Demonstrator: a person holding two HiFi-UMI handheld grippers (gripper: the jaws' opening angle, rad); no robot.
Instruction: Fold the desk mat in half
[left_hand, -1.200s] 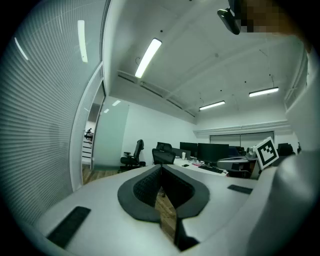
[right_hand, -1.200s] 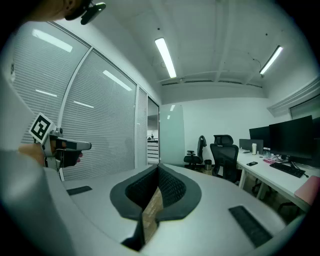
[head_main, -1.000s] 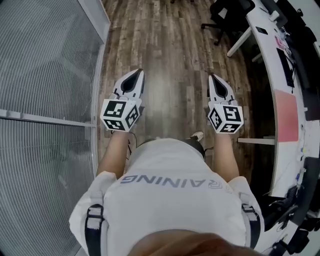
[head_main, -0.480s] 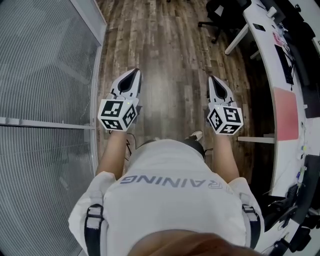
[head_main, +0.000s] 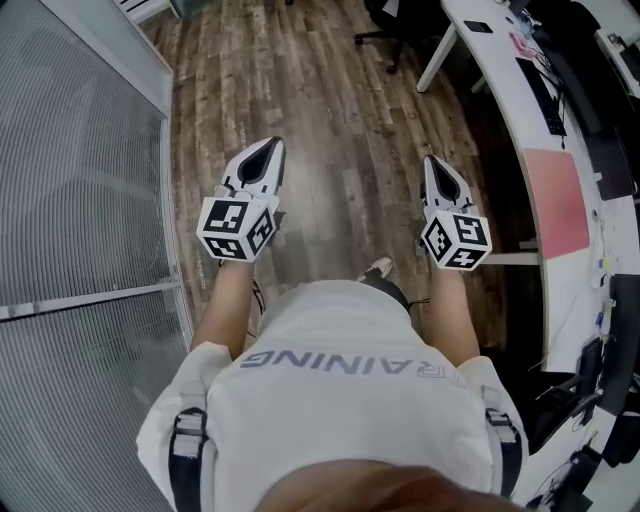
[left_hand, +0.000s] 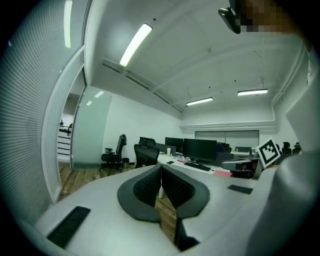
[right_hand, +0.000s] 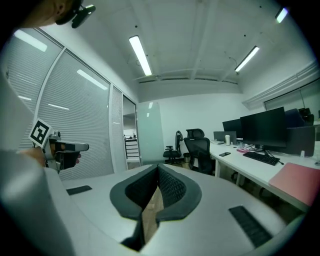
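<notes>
The pink desk mat (head_main: 555, 200) lies flat on the long white desk (head_main: 500, 60) at the right of the head view. It also shows as a pink sheet (right_hand: 297, 182) at the right edge of the right gripper view and as a thin pink strip (left_hand: 222, 173) in the left gripper view. My left gripper (head_main: 268, 148) and right gripper (head_main: 436, 160) are held out side by side over the wooden floor, well short of the desk. Both are shut, their pads together with nothing between them, as the left gripper's (left_hand: 161, 167) and right gripper's (right_hand: 158, 167) own views show.
A glass partition with blinds (head_main: 80, 180) runs along the left. Black office chairs (right_hand: 199, 145) stand by the desk, which carries monitors (right_hand: 260, 127) and a keyboard (head_main: 545, 85). Wooden floor (head_main: 340, 110) stretches ahead.
The head view has swung, so the partition and the desk have slid across the picture. Both grippers keep their pose and stay shut.
</notes>
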